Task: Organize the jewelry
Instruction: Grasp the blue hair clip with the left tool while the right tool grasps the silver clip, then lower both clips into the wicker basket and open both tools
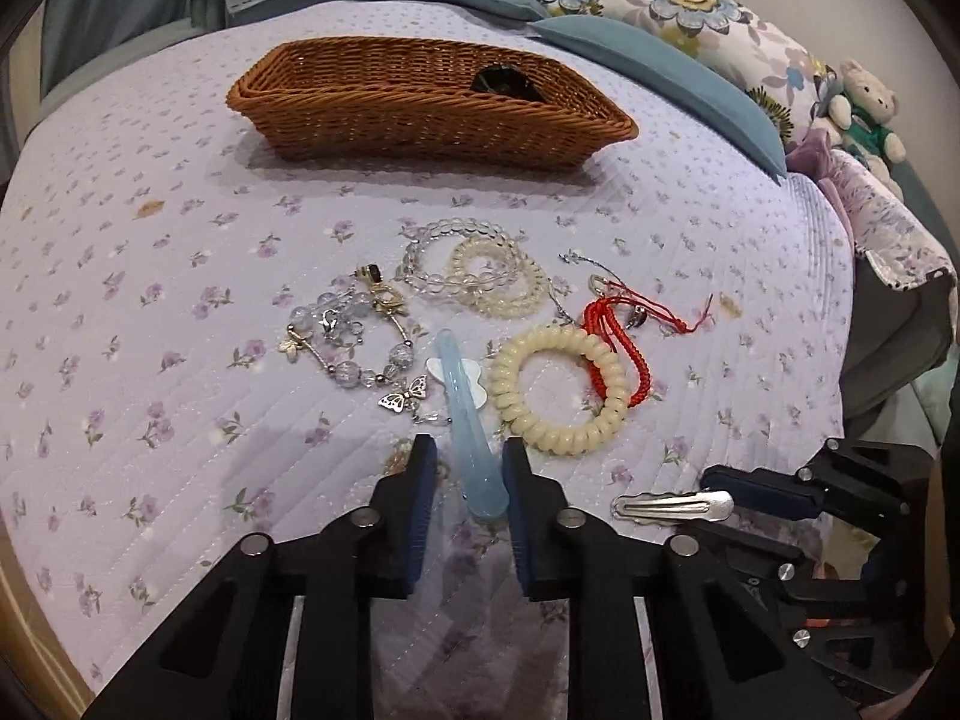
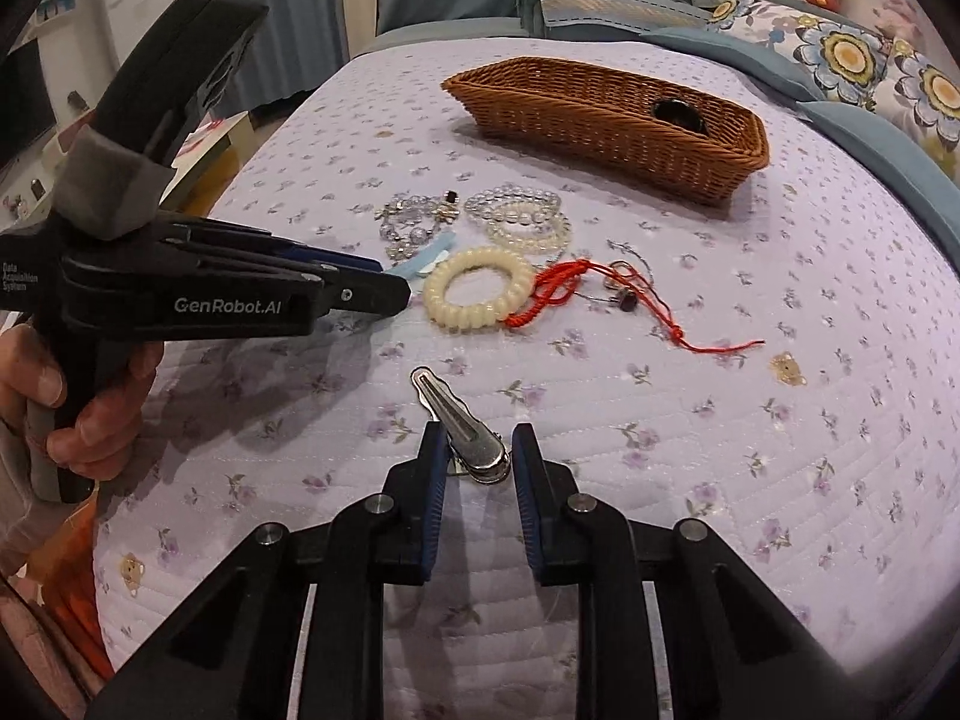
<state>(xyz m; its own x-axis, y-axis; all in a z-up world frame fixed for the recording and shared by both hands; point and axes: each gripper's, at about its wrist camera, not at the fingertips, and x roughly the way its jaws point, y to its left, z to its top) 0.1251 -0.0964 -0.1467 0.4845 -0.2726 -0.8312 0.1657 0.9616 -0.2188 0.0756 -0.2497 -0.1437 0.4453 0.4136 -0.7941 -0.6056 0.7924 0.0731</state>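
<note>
Left gripper [image 1: 469, 468]: black frame, blue pads, jaws narrowed around the near end of a pale blue translucent plastic hair clip [image 1: 465, 420]. Right pad touches the clip; a small gap shows at the left pad, so a firm clamp cannot be confirmed.

Right gripper [image 2: 480, 450]: same build, jaws drawn in on the wide end of a silver metal duckbill hair clip [image 2: 459, 426], which lies on the lilac flower-print quilted bedspread [image 2: 720, 480]. Contact on the right pad looks close; grip uncertain.

A hand [image 2: 78, 408] holds the left tool's handle.

Beyond the clips, clustered mid-bed: cream spiral coil hair tie [image 1: 558, 387], red braided cord bracelet [image 1: 618, 342], clear bead bracelets [image 1: 456, 261], butterfly-charm bead bracelet [image 1: 360, 342].

Brown woven wicker basket [image 1: 420, 102] sits farther back, a dark object [image 1: 501, 81] inside.
</note>
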